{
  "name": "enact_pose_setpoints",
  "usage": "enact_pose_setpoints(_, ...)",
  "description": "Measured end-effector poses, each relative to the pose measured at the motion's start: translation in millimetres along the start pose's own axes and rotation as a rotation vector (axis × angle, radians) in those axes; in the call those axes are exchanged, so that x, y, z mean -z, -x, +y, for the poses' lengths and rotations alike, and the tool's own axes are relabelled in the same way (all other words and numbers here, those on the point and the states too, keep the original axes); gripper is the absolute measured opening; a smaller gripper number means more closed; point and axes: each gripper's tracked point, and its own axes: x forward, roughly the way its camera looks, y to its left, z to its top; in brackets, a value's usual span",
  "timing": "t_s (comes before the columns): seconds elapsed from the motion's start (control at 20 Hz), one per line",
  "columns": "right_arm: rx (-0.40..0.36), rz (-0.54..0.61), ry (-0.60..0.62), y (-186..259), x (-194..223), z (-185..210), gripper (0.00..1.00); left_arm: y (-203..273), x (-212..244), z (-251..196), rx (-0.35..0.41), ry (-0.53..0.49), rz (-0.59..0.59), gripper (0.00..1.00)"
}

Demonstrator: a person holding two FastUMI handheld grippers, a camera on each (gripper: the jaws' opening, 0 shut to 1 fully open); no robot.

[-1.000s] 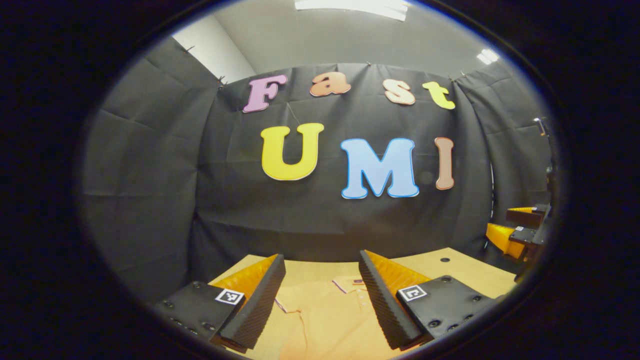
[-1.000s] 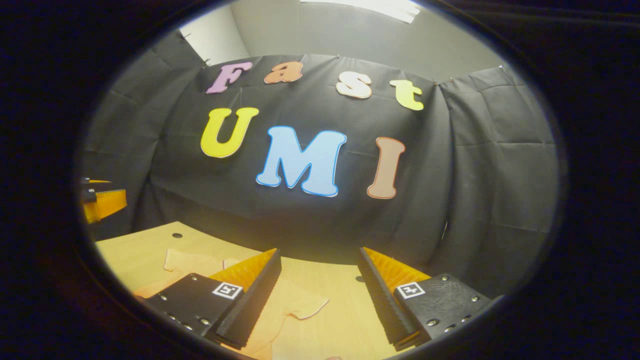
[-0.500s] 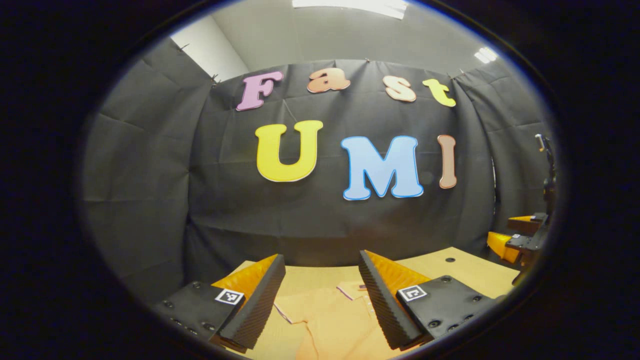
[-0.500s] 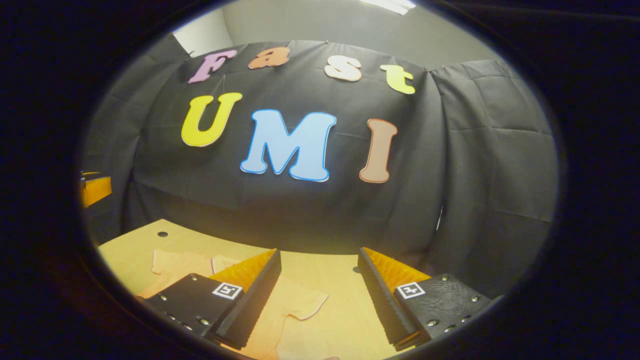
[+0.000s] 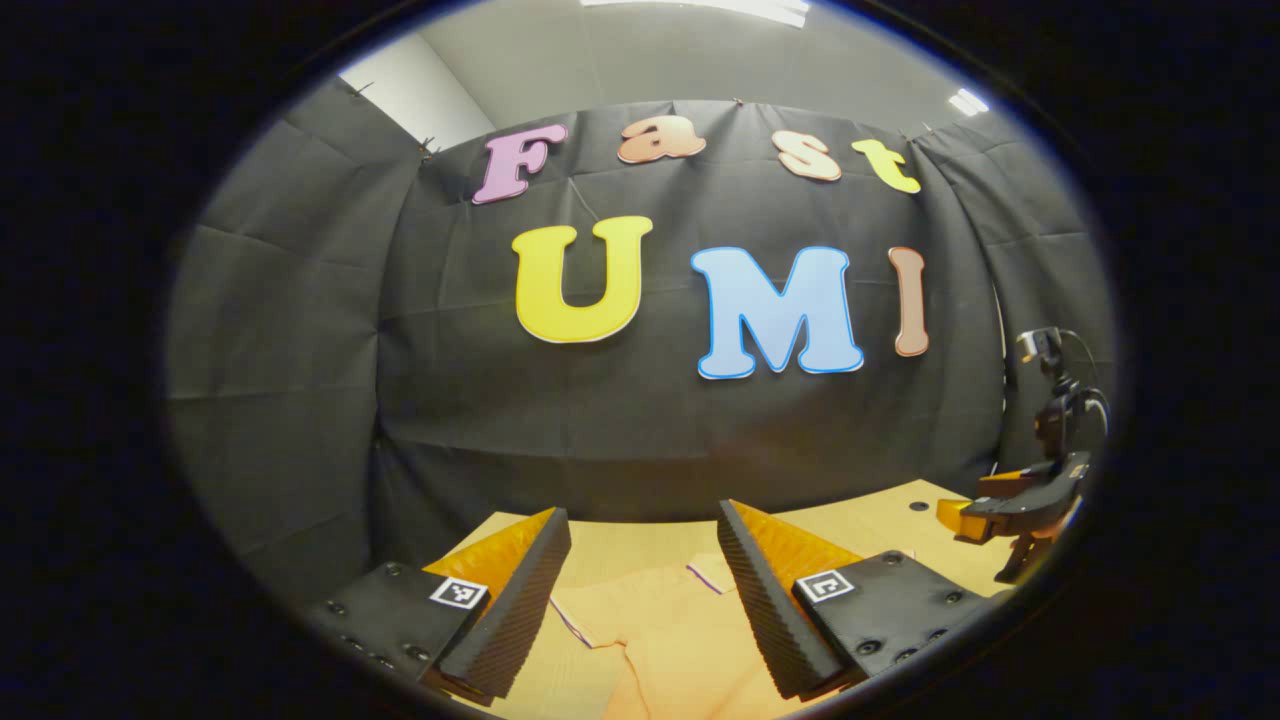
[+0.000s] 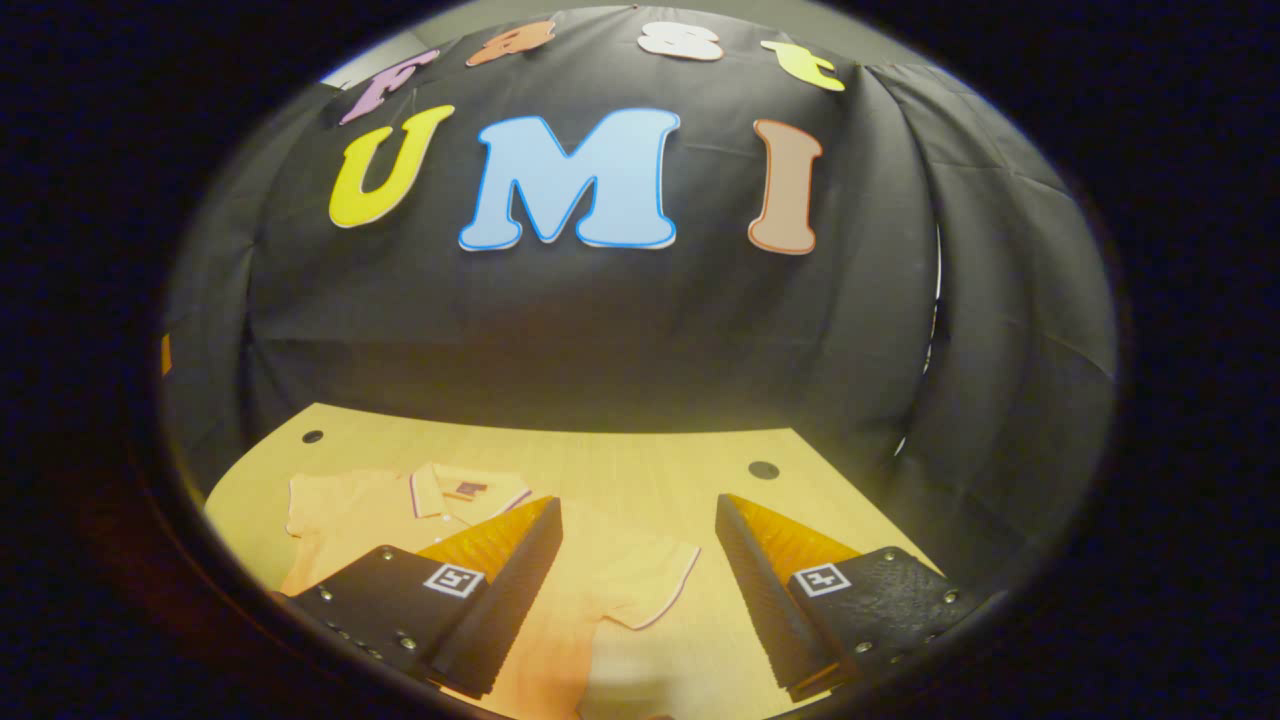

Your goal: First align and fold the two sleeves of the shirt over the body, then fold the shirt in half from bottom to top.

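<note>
Black cloth (image 6: 620,330) hangs as the wall behind a light wooden desk (image 6: 620,465), and above the cloth a grey ceiling with a bright lamp (image 5: 700,8) is seen in the left gripper view. Two small round holes (image 6: 763,469) are in the desk top near its far edge. An orange shirt (image 6: 350,510) lies flat on the desk, collar toward the far wall, with its right sleeve (image 6: 650,585) spread out to the side. The right gripper (image 6: 640,590) hangs above this sleeve with its jaws wide apart and nothing between them. The left gripper (image 5: 645,600) is also wide apart and empty, above the shirt (image 5: 670,640). At the right edge of the left gripper view the right gripper (image 5: 1015,510) shows over the desk (image 5: 880,520).
</note>
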Motion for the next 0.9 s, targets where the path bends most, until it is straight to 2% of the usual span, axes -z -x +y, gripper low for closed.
enact_pose_setpoints(0.4, 0.032, 0.221, -0.013, -69, 68, -15, 0.97, -13, 19, -11, 0.006, 0.017, 0.040, 0.97)
enact_pose_setpoints(0.75, 0.052, 0.386, -0.083, -102, 118, -25, 0.97, -13, 26, -9, -0.009, 0.005, 0.059, 0.97)
enact_pose_setpoints(0.9, 0.061, 0.421, -0.112, -108, 127, -27, 0.97, -10, 28, -5, -0.020, 0.005, 0.069, 0.97)
